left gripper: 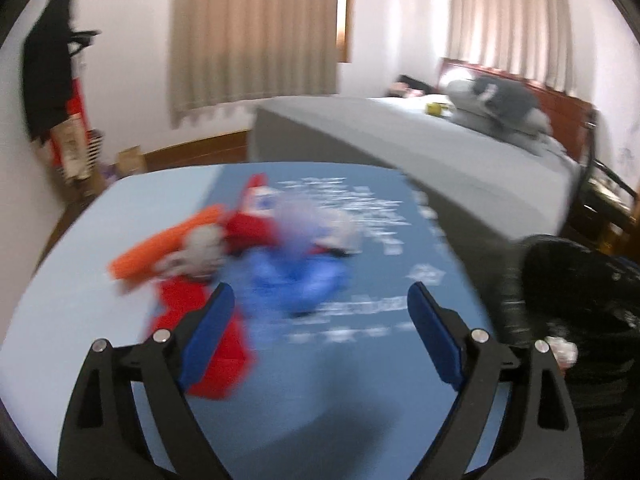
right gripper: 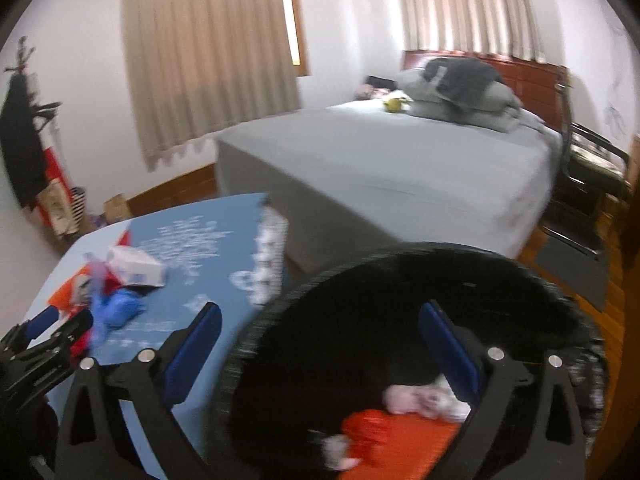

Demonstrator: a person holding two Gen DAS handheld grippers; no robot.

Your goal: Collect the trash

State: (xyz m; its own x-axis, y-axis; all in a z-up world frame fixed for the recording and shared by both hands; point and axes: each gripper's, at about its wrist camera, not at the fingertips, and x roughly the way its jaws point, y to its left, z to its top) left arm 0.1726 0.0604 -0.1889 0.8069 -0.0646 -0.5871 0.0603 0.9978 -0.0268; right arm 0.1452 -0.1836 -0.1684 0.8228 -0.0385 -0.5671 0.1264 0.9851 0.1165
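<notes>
Left gripper point(left gripper: 320, 308) hovering, fingers apart, over table point(left gripper: 80, 280) litter point(left gripper: 280, 256); right gripper point(right gripper: 320, 332) gaping empty above bin point(right gripper: 400, 280).

A blue table point(left gripper: 120, 216) printed with white lettering carries a loose heap of litter toward its left side: an orange wrapper point(left gripper: 160, 246), red packaging point(left gripper: 216, 344), a crumpled blue piece point(left gripper: 296, 280) and a white carton point(right gripper: 134, 266). The blur hides finer detail. The table's right edge stands just beside a grey bed point(left gripper: 400, 148).
</notes>
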